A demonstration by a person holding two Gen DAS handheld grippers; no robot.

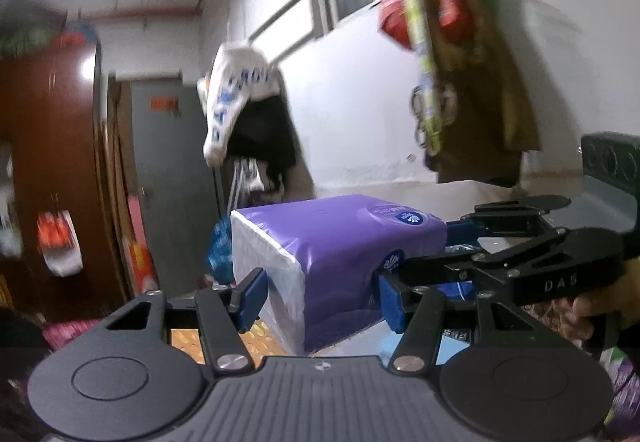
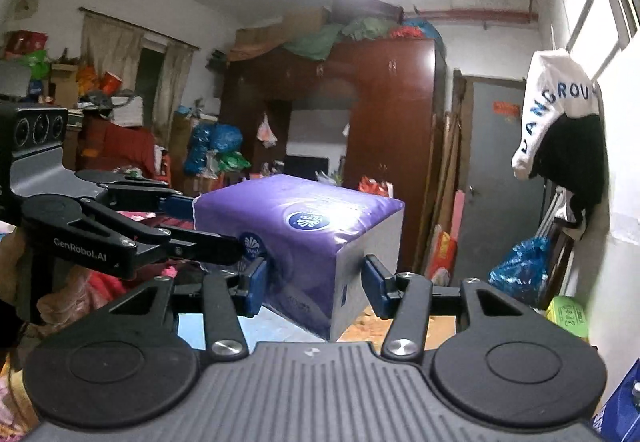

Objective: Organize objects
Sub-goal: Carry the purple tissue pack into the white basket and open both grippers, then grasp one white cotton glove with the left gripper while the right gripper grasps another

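A purple-and-white plastic-wrapped pack of tissues (image 1: 320, 262) is held aloft in a cluttered room, gripped by two sets of black tongs at once. In the left wrist view, the left tongs (image 1: 320, 298) are seen closed on the pack's near corner, one blue pad (image 1: 252, 296) pressed to the white end face and the other to the purple side. The right tongs (image 1: 444, 246) are seen entering from the right edge of that view, clamped on the pack's far end, with part of the person's right hand (image 1: 588, 306) visible behind the handle.

The grip is confirmed in the right wrist view — the right tongs (image 2: 316, 284) are shown with blue pads (image 2: 376, 290) pressed against both sides of the pack of tissues (image 2: 296, 238), while the left tongs (image 2: 212, 226) are seen reaching in from the left edge and meeting the pack's purple face. The pack is carried clear of any surface; a bright ceiling light is reflected on its glossy top.

Behind it, a dark reddish wooden wardrobe (image 2: 360, 130) piled with bundles is visible, beside a grey door (image 2: 492, 170). A white garment with blue lettering (image 2: 556, 102) is draped over dark clothing on a metal rail by the wall — the same garment (image 1: 236, 98) is caught, blurred, in the left wrist view.
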